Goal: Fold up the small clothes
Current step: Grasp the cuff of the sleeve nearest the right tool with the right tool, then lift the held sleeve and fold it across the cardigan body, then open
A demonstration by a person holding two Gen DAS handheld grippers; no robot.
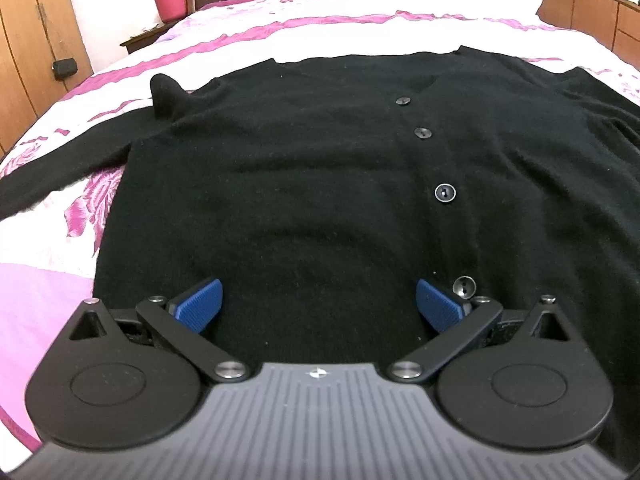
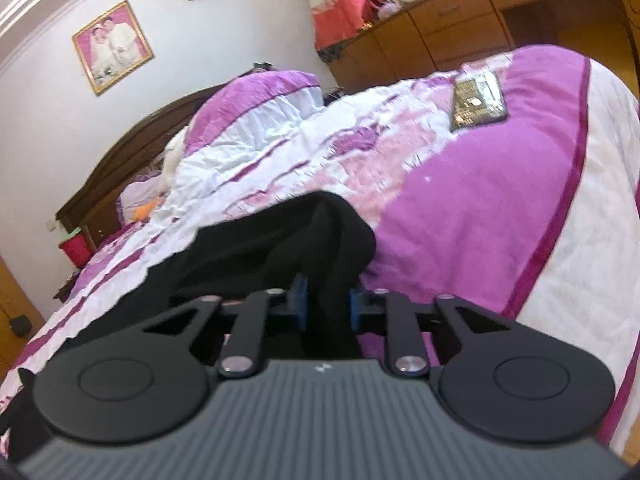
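Nearest the lens, the right tongs (image 2: 327, 304) are clamped on a bunched fold of the black knitted button-front cardigan (image 1: 320, 184), while the left tongs (image 1: 319, 305) stand wide apart just above its hem, gripping nothing. The fold would best be carried across in one smooth, low sweep, the free tongs pinning the body so the knit neither drags nor creases. The cardigan lies face up on a bed under a pink-and-white floral quilt (image 1: 340, 30), with wooden drawers (image 2: 448, 32) and a framed picture (image 2: 113, 46) beyond.

Left hand-held gripper (image 1: 319, 304) agape, right (image 2: 327, 300) clamped
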